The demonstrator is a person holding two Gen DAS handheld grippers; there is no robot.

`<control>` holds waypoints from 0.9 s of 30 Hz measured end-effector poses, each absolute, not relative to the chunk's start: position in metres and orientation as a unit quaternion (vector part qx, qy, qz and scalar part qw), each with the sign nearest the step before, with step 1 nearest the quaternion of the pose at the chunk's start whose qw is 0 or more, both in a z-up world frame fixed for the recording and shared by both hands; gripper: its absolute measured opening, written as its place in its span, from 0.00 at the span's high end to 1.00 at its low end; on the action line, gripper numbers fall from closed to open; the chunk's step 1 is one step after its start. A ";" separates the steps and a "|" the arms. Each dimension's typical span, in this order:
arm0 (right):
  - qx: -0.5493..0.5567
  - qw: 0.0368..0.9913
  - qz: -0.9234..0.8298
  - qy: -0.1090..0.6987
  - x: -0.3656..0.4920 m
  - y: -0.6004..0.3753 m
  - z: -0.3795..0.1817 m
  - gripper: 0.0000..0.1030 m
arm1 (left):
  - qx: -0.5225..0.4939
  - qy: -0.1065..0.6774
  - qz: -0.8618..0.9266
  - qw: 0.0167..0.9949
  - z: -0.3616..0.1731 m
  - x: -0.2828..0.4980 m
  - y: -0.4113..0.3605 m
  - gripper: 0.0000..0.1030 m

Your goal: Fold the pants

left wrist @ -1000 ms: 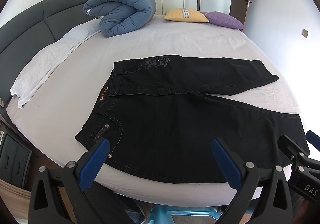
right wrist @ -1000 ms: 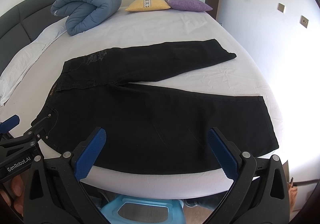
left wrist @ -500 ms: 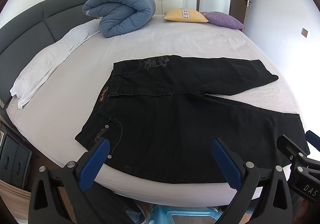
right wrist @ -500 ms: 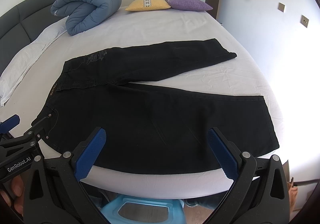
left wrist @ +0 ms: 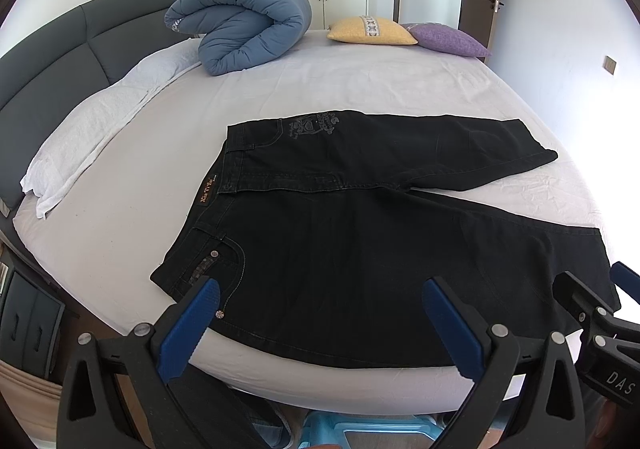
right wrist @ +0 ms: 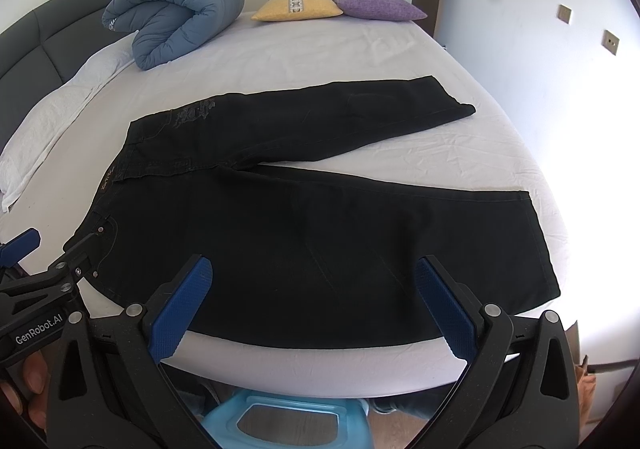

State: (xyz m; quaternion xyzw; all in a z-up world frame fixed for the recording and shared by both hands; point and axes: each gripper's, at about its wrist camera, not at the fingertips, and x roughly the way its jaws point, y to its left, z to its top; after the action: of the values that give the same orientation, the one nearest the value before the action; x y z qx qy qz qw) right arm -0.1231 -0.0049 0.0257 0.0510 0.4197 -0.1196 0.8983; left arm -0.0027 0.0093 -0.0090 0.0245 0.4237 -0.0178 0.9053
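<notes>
Left wrist view: the black denim pants [left wrist: 360, 233] are spread flat on the white-sheeted bed [left wrist: 360, 89], waistband toward the headboard side, one leg along the near edge and the other angled off toward the far corner. The left gripper [left wrist: 320, 313] is held spread wide over the near edge with nothing between its blue pads, just above the hip pocket. The right gripper [left wrist: 592, 313] is seen off to the side near the closer hem, not touching anything as far as can be told

Right wrist view: same story, the right gripper [right wrist: 312, 289] gaping wide and empty over the near leg, pants [right wrist: 320, 217] untouched. The left gripper [right wrist: 44, 269] is caught at the waist corner

Denim like this can be expected to be heavyish, floppy but with stiff seams, not slippery. The waistband corner and the near hem are probably best pinched, thick edges that won't slide out; the leg could sag in the middle when lifted
</notes>
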 end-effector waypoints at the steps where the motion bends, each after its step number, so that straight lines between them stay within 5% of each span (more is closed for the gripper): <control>1: 0.051 0.898 -0.120 0.420 -0.122 -0.005 0.026 0.00 | 0.024 0.424 -0.018 0.905 -0.009 -0.003 0.010 0.00; 27: 0.038 0.895 -0.062 0.439 -0.067 -0.007 0.016 0.00 | 0.083 0.395 -0.026 0.914 -0.020 0.063 0.032 0.00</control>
State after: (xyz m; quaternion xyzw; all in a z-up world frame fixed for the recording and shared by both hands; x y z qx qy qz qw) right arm -0.0665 -0.0074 0.0165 0.0376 0.4393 -0.0620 0.8954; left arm 0.0634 0.0324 -0.0204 0.0829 0.3952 -0.0259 0.9145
